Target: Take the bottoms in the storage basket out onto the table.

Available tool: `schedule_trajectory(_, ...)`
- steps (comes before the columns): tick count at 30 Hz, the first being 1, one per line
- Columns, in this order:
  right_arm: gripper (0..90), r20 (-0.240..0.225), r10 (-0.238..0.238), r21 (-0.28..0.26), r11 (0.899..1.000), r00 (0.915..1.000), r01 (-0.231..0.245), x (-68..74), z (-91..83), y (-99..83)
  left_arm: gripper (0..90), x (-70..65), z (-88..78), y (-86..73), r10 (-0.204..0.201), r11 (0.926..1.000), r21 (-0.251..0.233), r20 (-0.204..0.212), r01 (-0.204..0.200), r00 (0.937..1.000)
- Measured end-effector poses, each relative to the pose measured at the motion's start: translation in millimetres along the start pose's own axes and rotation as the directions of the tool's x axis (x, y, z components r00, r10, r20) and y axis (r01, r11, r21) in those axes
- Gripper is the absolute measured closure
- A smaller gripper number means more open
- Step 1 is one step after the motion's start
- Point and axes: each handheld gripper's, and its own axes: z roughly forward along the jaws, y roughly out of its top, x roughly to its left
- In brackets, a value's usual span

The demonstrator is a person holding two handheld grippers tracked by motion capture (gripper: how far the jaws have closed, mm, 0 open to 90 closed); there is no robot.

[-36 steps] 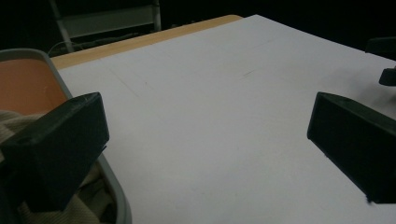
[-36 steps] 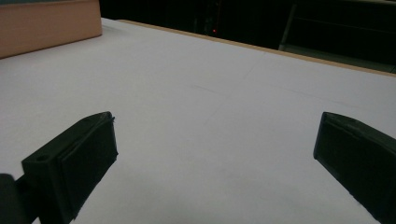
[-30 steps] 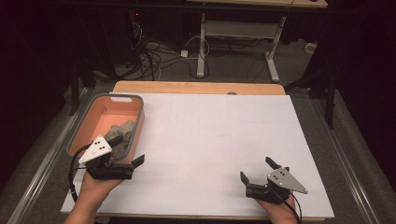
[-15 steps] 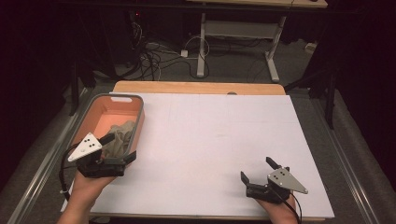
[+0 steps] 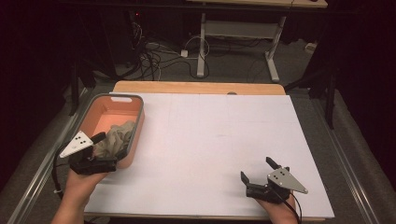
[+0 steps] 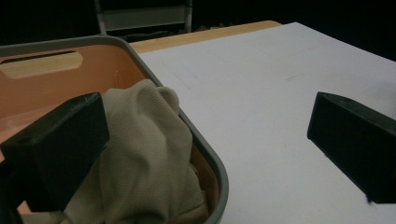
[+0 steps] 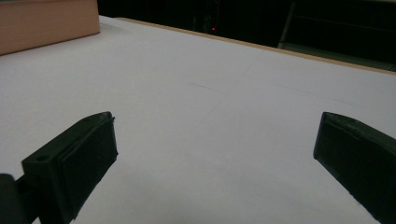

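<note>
Straddling the bin's (image 5: 138, 126) near rim above the cloth (image 5: 116, 135), left gripper (image 5: 100, 149) gapes wide (right gripper (image 5: 256, 169) too).

Crumpled beige knit cloth (image 5: 116, 137) in grey-rimmed orange plastic bin (image 5: 136, 126), bin at left edge of white-topped table (image 5: 219, 140); left claw (image 5: 103, 150) at bin's near end; right claw (image 5: 256, 170) near table's front right.

Ribbed beige cloth (image 6: 140, 154) in smooth plastic bin (image 6: 205, 154); matt white table sheet (image 5: 219, 140).
</note>
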Motion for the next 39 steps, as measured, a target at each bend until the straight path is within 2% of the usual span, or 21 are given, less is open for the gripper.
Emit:
schedule_trajectory(7,0.4,-0.001,0.002,0.005,1.000,1.0000,-0.002,-0.7,0.5,-0.7,0.0,14.2,-0.7,-5.9,-0.034,0.9993,0.016,-0.027,0.034,0.9991)
schedule_trajectory(12,0.4,-0.001,0.004,0.005,1.000,1.0000,-0.004,-1.0,0.5,-0.8,0.0,19.4,-3.0,-6.8,-0.048,0.9988,0.011,-0.035,0.048,0.9982)
schedule_trajectory(13,0.4,-0.002,0.003,0.006,1.000,1.0000,-0.003,-0.7,0.6,-0.9,0.0,21.3,-4.5,-6.8,-0.045,0.9989,0.013,-0.050,0.045,0.9978)
schedule_trajectory(23,0.4,-0.003,0.001,0.003,1.000,1.0000,-0.001,0.3,0.7,-0.7,0.0,33.1,-8.2,-10.7,-0.076,0.9969,0.014,-0.066,0.078,0.9949)
schedule_trajectory(32,0.4,-0.001,0.001,0.004,1.000,1.0000,-0.001,0.8,0.8,-0.8,0.0,34.9,-6.1,-11.2,-0.081,0.9965,0.018,-0.064,0.082,0.9947)
schedule_trajectory(34,0.4,0.000,-0.004,0.007,1.000,1.0000,0.004,1.1,0.7,-0.8,0.0,33.9,-4.4,-9.8,-0.067,0.9974,0.022,-0.067,0.068,0.9955)
schedule_trajectory(35,0.4,0.002,0.000,0.005,1.000,1.0000,0.000,1.6,0.4,-0.8,0.0,31.6,-1.4,-7.3,-0.047,0.9983,0.033,-0.073,0.049,0.9962)
schedule_trajectory(38,0.4,0.003,0.003,0.008,1.000,1.0000,-0.003,2.2,-0.4,-0.8,0.0,30.3,1.7,-3.1,-0.052,0.9982,0.025,-0.064,0.054,0.9965)
schedule_trajectory(39,0.4,0.004,-0.001,0.007,1.000,1.0000,0.001,2.1,-0.5,-1.3,0.0,30.4,3.4,2.5,-0.070,0.9975,0.012,-0.047,0.070,0.9965)
